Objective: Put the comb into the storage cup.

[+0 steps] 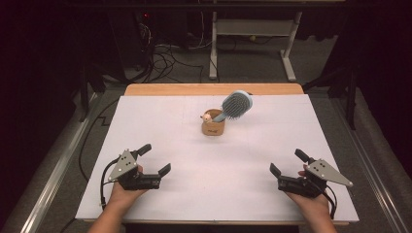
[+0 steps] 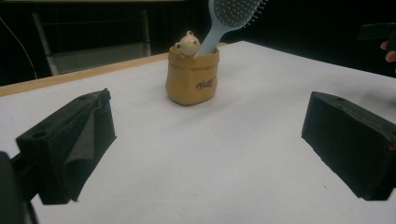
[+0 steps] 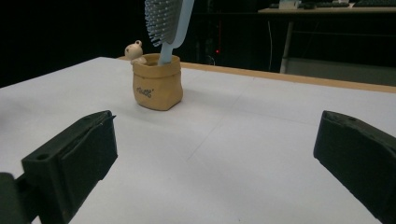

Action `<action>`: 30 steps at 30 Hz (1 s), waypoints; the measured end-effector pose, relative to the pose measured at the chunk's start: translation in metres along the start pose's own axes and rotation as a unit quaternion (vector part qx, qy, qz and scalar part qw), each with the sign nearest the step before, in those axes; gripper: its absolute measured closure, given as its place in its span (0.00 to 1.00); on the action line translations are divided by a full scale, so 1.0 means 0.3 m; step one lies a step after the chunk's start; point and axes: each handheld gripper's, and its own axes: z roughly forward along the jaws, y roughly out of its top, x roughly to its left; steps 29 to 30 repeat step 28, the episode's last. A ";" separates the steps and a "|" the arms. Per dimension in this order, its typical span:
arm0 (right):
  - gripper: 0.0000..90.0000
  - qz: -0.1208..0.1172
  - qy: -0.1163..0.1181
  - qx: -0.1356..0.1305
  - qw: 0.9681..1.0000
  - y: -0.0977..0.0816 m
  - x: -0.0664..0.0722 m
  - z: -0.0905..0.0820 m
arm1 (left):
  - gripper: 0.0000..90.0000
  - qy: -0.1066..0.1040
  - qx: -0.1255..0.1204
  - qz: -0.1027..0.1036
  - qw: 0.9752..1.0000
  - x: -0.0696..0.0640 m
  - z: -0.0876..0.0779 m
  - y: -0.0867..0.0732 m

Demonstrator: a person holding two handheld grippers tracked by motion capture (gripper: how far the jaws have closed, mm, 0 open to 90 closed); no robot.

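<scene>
A tan pouch-shaped pot stands near the middle of the white table top. A light blue hairbrush leans out of it, bristle head up and to the right in the high view. A small cream bear figure peeks over the pot's rim. My left gripper rests near the front left, open, with nothing between its jaws. My right gripper sits at the front right, open and empty too.
A wooden strip edges the table's far side. Beyond it a white desk frame and loose cables lie on the dark floor. Metal rails run along both sides of the table.
</scene>
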 end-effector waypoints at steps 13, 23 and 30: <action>0.00 0.002 -0.011 -0.021 1.000 -0.013 -0.014 -0.049 | 0.04 -0.004 0.004 0.001 1.000 -0.016 -0.003 -0.002; 0.00 -0.005 -0.009 -0.018 1.000 -0.015 -0.002 -0.045 | 0.04 -0.007 0.005 0.007 1.000 -0.028 0.000 -0.001; 0.00 -0.008 -0.009 -0.015 1.000 -0.017 -0.003 -0.041 | 0.04 -0.006 0.002 0.007 1.000 -0.026 -0.002 0.002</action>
